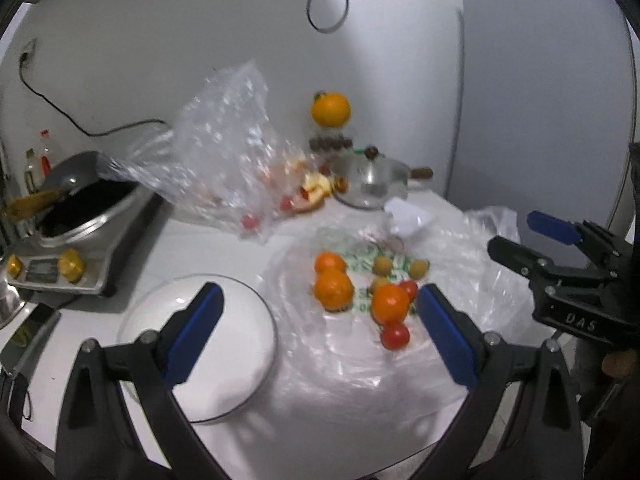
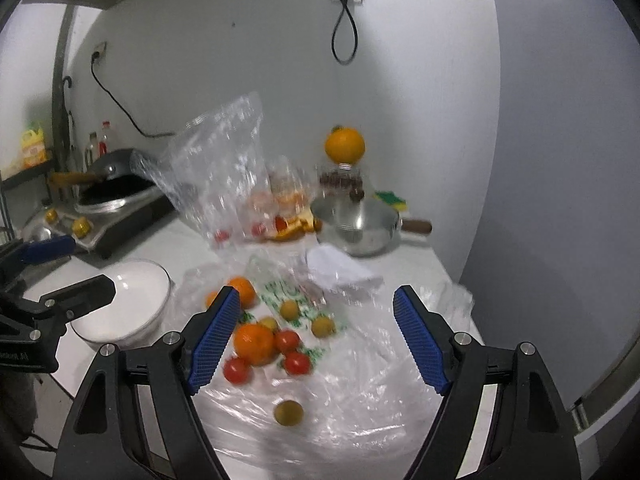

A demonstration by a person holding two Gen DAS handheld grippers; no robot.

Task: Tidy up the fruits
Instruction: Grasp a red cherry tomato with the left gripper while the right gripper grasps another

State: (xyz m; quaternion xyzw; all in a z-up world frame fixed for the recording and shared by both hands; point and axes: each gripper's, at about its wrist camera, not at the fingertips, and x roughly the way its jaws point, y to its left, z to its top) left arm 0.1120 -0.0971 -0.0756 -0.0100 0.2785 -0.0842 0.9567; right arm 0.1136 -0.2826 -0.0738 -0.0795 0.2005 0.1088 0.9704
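Loose fruit lies on a flattened clear plastic bag (image 1: 360,356) on the white counter: oranges (image 1: 334,289) (image 2: 254,343), red tomatoes (image 1: 395,336) (image 2: 237,370) and small yellow-green fruits (image 1: 382,266) (image 2: 289,412). A white bowl (image 1: 224,344) (image 2: 128,304) stands empty to the left of them. My left gripper (image 1: 320,324) is open and empty, hovering above the bowl and the oranges. My right gripper (image 2: 316,336) is open and empty above the fruit pile. Each gripper shows at the edge of the other's view.
An upright crumpled plastic bag (image 1: 228,164) with more fruit stands behind. A steel pot (image 2: 356,224) with a wooden handle and a big orange (image 2: 345,147) on a jar sit at the back. A wok (image 1: 80,204) on a cooker stands at the left. The counter edge is at the right.
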